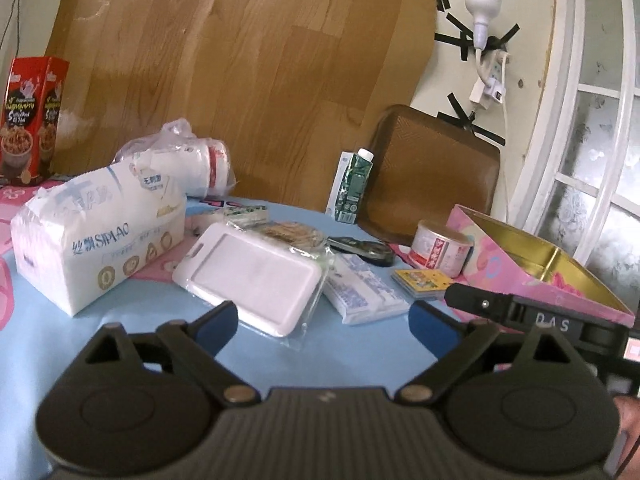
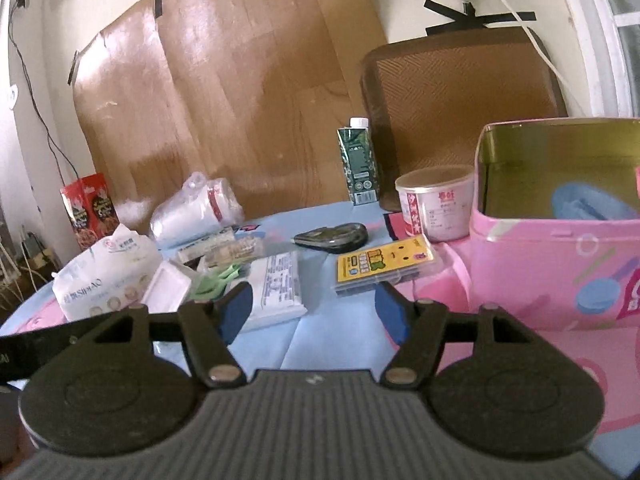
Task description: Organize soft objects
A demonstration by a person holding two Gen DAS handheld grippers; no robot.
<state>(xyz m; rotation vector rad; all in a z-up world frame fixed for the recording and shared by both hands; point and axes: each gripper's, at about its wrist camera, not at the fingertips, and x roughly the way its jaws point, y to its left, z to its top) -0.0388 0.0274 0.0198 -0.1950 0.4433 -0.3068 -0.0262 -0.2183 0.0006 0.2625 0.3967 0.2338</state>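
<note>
A large white tissue pack (image 1: 96,236) lies on the left of the blue table; it also shows in the right wrist view (image 2: 104,280). A small flat tissue packet (image 1: 360,290) lies mid-table, also in the right wrist view (image 2: 276,288). A white card holder in clear wrap (image 1: 250,278) lies just ahead of my left gripper (image 1: 326,322), which is open and empty. My right gripper (image 2: 314,312) is open and empty, just short of the small packet. A pink tin box (image 2: 556,264) stands open at the right, also in the left wrist view (image 1: 532,264).
A bagged stack of paper cups (image 1: 192,160), a red snack box (image 1: 32,120), a green carton (image 2: 358,164), a small round can (image 2: 436,200), a yellow card case (image 2: 384,268) and a dark pouch (image 2: 332,236) lie about. A brown chair (image 1: 436,176) stands behind the table.
</note>
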